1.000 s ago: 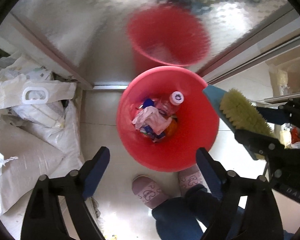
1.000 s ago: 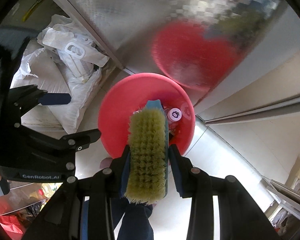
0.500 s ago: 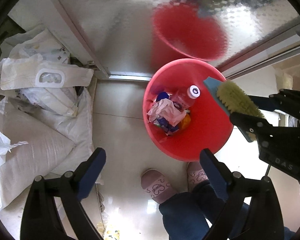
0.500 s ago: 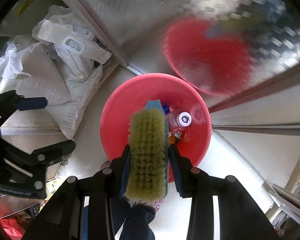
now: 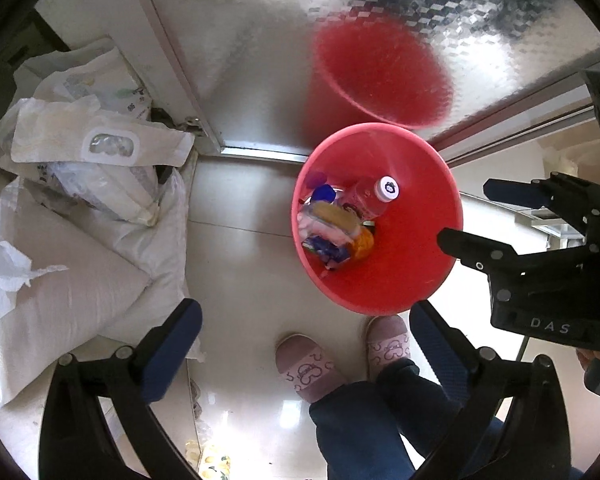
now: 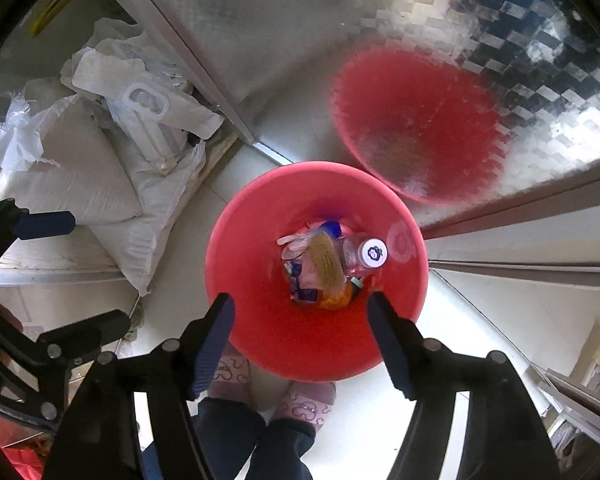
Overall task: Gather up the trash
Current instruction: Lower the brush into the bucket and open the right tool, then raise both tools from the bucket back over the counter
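Note:
A red bucket (image 5: pixel 412 264) stands on the pale floor against a shiny metal door; it also shows in the right wrist view (image 6: pixel 260 340). Inside lie a yellow-bristled scrub brush (image 6: pixel 327 260), a clear bottle with a white cap (image 6: pixel 373 253), wrappers and crumpled paper; the brush shows in the left wrist view (image 5: pixel 336 213) too. My right gripper (image 6: pixel 302 330) is open and empty above the bucket's near rim; it shows at the right of the left wrist view (image 5: pixel 472 216). My left gripper (image 5: pixel 306 344) is open and empty, above the floor left of the bucket.
White sacks and plastic packaging (image 5: pixel 72 200) pile up at the left against the wall. The person's feet in pink slippers (image 5: pixel 306 368) stand just in front of the bucket. The metal door (image 6: pixel 300 40) mirrors the bucket. A door frame runs off to the right.
My right gripper opened and let go of the scrub brush, which now lies in the bucket on the trash. The left gripper drifted left, staying open.

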Demonstrator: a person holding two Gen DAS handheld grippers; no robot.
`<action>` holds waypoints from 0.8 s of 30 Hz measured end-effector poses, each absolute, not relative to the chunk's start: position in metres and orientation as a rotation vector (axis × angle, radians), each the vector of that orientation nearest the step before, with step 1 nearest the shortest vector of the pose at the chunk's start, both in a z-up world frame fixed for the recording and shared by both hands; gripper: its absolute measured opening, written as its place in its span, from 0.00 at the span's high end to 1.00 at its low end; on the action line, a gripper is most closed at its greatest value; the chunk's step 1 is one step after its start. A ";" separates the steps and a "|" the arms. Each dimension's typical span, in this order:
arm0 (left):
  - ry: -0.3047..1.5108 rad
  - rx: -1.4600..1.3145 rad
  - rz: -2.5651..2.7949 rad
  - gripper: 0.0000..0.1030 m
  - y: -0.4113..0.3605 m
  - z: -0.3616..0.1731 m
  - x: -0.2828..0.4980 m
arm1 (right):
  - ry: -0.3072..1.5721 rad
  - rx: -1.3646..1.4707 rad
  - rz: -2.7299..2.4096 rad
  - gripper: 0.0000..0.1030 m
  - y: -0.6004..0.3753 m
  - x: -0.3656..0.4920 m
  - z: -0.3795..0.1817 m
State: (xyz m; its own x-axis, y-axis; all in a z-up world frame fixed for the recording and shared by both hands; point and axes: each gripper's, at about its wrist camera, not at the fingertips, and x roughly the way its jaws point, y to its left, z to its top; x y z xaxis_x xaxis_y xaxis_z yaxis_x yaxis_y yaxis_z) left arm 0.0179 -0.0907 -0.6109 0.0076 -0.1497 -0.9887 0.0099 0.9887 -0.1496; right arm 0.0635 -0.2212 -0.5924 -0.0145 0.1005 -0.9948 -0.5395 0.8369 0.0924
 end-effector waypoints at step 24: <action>1.384 -0.131 0.049 0.00 -0.087 -0.336 -0.034 | 1.392 -0.425 0.593 0.04 -0.223 0.020 -0.346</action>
